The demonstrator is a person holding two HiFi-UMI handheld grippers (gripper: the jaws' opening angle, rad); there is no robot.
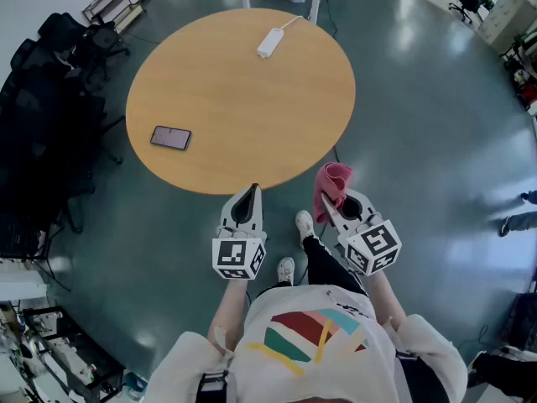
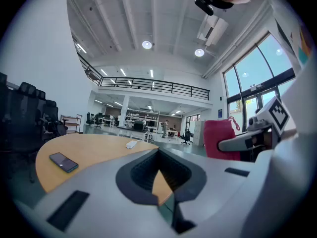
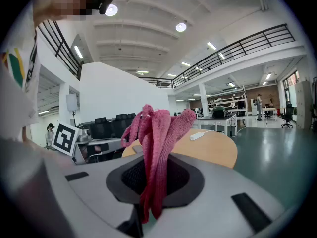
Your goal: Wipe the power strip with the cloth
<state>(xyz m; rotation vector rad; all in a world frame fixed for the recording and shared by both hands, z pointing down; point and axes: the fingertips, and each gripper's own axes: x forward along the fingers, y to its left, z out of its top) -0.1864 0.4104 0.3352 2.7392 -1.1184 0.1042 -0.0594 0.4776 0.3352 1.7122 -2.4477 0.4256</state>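
The white power strip lies near the far edge of the round wooden table, its cable running off the back. It shows small in the left gripper view and the right gripper view. My right gripper hangs off the table's near right edge, shut on a pink cloth that sticks up bunched from the jaws. My left gripper is at the table's near edge, shut and holding nothing. Both grippers are far from the strip.
A dark phone lies on the table's left part. Black office chairs crowd the floor to the left. My white shoes stand on the grey floor between the grippers. Another person's legs show at far right.
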